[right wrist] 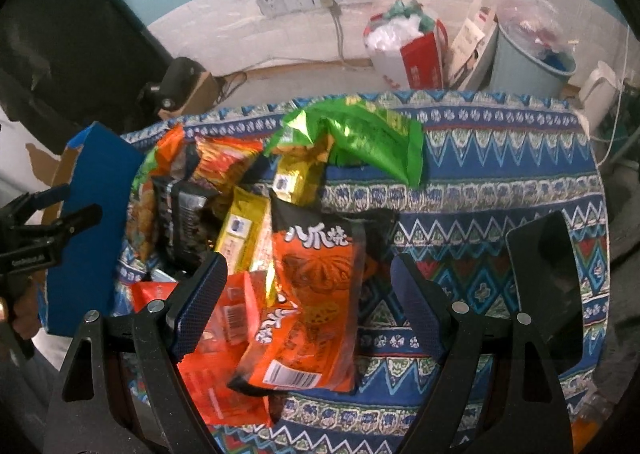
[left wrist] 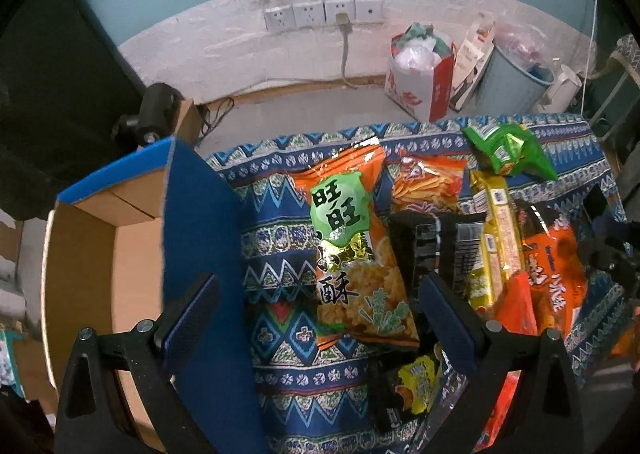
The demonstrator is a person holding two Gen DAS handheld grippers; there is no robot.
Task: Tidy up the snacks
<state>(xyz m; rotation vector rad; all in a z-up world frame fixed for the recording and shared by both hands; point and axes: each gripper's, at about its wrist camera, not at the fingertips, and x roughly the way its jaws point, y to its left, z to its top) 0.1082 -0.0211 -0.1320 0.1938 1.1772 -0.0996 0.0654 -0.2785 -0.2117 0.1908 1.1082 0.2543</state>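
Note:
A pile of snack bags lies on a table with a blue patterned cloth. My left gripper is open and hangs over an orange and green rice cracker bag. A black packet and a yellow packet lie to its right. An open cardboard box with blue flaps stands at the left. My right gripper is open over an orange and black snack bag. A green bag lies beyond it. The left gripper shows at the far left of the right wrist view.
A dark flat object lies on the cloth at the right. Behind the table are a red and white bag, a grey bin, wall sockets and a white kettle.

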